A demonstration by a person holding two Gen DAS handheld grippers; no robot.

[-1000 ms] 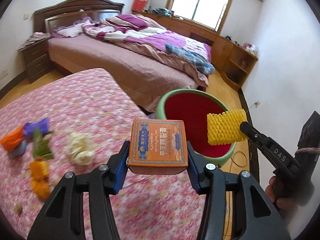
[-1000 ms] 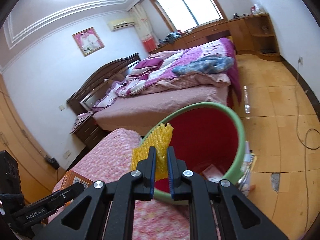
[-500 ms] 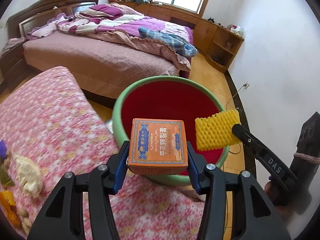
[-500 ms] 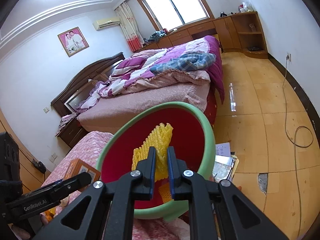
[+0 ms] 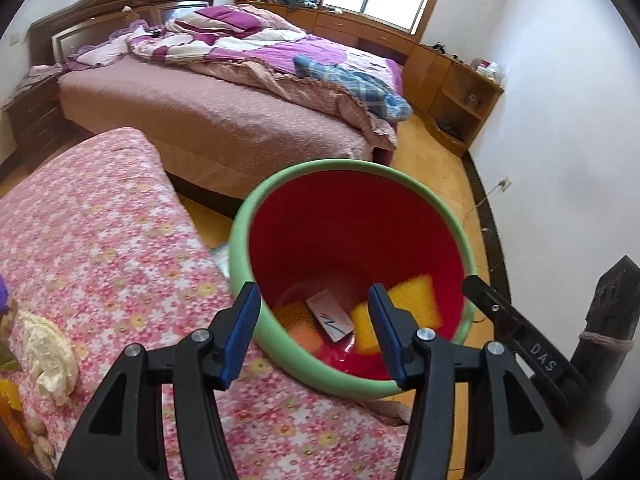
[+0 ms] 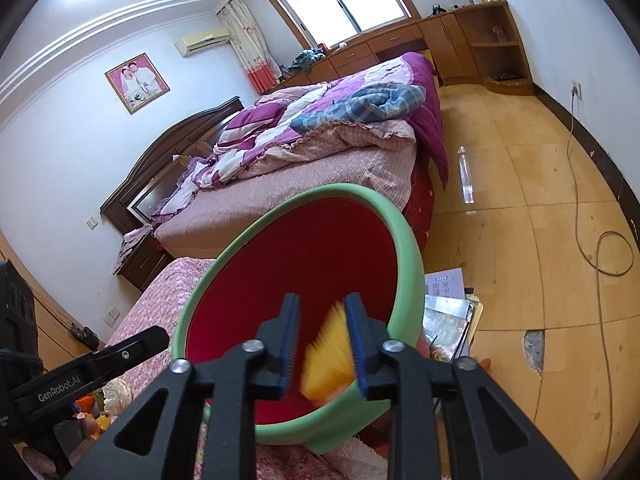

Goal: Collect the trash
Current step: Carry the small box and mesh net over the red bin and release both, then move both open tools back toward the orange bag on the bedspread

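Note:
A green bin with a red inside (image 5: 280, 344) (image 6: 412, 264) stands beside the floral-covered table (image 5: 100, 248). My left gripper (image 5: 314, 332) is open and empty over the bin's near rim. My right gripper (image 6: 322, 342) is open over the bin; the yellow foam net (image 6: 326, 356) is blurred between its fingers, falling. In the left wrist view the foam net (image 5: 412, 300) is inside the bin, with a white card (image 5: 330, 314) and an orange piece (image 5: 306, 338) at the bottom. The right gripper also shows in the left wrist view (image 5: 516, 328).
More scraps lie on the table at the left: a cream crumpled wad (image 5: 48, 356) and orange bits (image 5: 10, 400). A bed (image 5: 224, 116) stands behind. Papers (image 6: 448, 304) lie on the wooden floor by the bin, and a cable (image 6: 600, 240) runs along it.
Both grippers opened over the bin. The orange box left my left gripper and the yellow foam net left my right one; the net is dropping into the bin.

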